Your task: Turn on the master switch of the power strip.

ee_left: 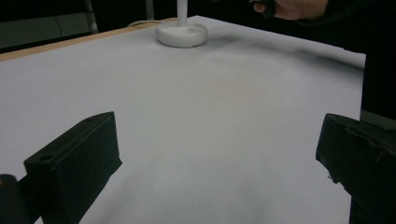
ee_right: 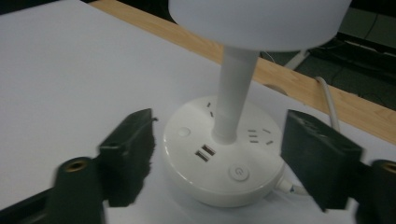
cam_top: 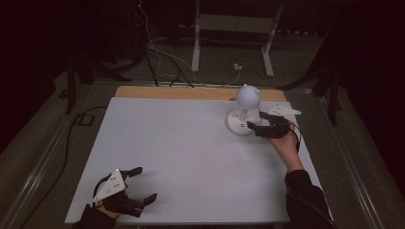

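High view: my left tongs [cam_top: 143,183] sit at the lower left of the frame, low over the white surface [cam_top: 181,152], jaws apart with nothing between them. My right tongs [cam_top: 255,123] sit at the right of centre, jaws apart, just beside the round base of the white lamp [cam_top: 244,110], which stands upright near the far right part of the surface. Left gripper view: my two black jaws stand wide apart at the bottom corners over bare surface; the lamp base [ee_left: 181,33] is at the top centre, well apart from them. Right gripper view: my jaws stand apart on either side of the lamp base [ee_right: 222,156], near it but not clamped on it. The base carries sockets, USB ports [ee_right: 205,152] and a power button [ee_right: 238,173]; a white cable [ee_right: 327,100] runs off at the right.
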A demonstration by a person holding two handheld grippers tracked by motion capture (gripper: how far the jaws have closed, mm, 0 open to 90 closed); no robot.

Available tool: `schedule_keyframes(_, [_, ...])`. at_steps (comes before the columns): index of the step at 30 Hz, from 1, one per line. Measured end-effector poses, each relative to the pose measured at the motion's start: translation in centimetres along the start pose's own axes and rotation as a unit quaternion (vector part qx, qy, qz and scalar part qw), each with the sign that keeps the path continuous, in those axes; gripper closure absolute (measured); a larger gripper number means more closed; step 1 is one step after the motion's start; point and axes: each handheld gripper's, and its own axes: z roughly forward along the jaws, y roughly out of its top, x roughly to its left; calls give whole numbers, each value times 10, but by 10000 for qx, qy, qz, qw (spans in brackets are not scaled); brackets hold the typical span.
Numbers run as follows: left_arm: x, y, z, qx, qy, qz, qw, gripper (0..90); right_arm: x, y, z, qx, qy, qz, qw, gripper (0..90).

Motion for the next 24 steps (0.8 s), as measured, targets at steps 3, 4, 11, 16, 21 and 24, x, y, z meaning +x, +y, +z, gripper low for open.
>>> schedule_keyframes(3, [0, 0, 0, 5, 6, 4, 10000, 2, -2, -3, 4, 12, -100, -60, 9999, 416])
schedule_keyframes(4, [0, 0, 0, 6, -1, -2, 10000, 2, -2, -3, 4, 12, -100, -60, 9999, 416])
schedule_keyframes(11, [0, 0, 0, 10, 8, -3, 10000, 1, -5, -6, 10, 231, -226, -233, 9992, 630])
schedule_keyframes(16, [0, 0, 0, -7, 20, 14, 10000, 2, -7, -8, 13, 307, -234, -182, 9991, 723])
schedule_keyframes(21, [0, 0, 0, -5, 28, 14, 10000, 2, -12, -13, 18, 348, -301, -61, 9989, 822])
schedule_keyframes(24, [0, 0, 0, -9, 31, -2, 10000, 2, -13, -15, 23, 470, -423, -33, 9980, 900])
